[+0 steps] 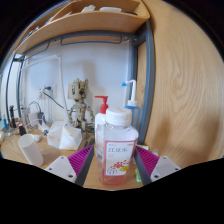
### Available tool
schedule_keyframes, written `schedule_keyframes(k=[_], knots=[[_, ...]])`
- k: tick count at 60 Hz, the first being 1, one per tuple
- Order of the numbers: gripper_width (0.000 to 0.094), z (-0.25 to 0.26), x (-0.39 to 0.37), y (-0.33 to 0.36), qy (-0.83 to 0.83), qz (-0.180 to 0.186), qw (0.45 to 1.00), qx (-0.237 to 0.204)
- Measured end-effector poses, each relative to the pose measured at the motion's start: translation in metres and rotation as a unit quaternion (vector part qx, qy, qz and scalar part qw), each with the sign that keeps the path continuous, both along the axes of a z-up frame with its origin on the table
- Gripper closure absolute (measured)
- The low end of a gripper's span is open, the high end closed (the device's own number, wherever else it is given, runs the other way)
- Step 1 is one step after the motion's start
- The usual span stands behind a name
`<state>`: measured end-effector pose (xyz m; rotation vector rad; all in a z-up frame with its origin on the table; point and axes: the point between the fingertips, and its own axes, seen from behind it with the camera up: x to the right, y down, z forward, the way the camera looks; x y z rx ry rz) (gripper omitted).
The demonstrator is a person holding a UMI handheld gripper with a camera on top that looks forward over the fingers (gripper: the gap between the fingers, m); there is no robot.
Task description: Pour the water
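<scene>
Wooden desk under a shelf, cluttered along the back wall, with the bottle (117,148) right up front.

Gripper (113,165) had its pink pads (82,159) narrowed onto both sides of the clear bottle, so it looked held, though I couldn't really tell whether it was lifted or sitting on the desk (15,150). Bottle was upright, white cap on, pinkish liquid low inside, so no pouring done yet; tipping was all left. A white cup (31,150) stood to the left, probably the target. Open desk lay between them, a wooden panel (185,80) close on the right.
</scene>
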<state>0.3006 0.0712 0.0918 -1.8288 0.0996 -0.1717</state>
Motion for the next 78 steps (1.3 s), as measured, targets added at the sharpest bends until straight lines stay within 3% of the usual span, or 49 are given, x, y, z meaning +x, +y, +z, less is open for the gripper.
schedule_keyframes(k=[6, 16, 23, 33, 42, 51, 62, 78], knots=[[0.0288, -0.013, 0.000, 0.011, 0.005, 0.005, 1.000, 0.002], [0.0418, -0.006, -0.004, 0.014, 0.002, 0.012, 0.999, 0.040], [0.0494, -0.004, -0.003, 0.015, -0.026, 0.007, 0.999, 0.040], [0.0493, 0.006, -0.017, 0.018, -0.094, 0.024, 0.995, 0.019], [0.0493, 0.055, -0.053, 0.016, -0.234, 0.055, 0.971, 0.006], [0.0492, 0.080, -0.102, 0.020, -0.438, 0.102, 0.893, -0.023], [0.0494, 0.084, -0.146, 0.027, -0.633, 0.158, 0.756, -0.058], [0.0495, 0.070, -0.162, 0.044, -0.793, 0.175, 0.573, -0.108]])
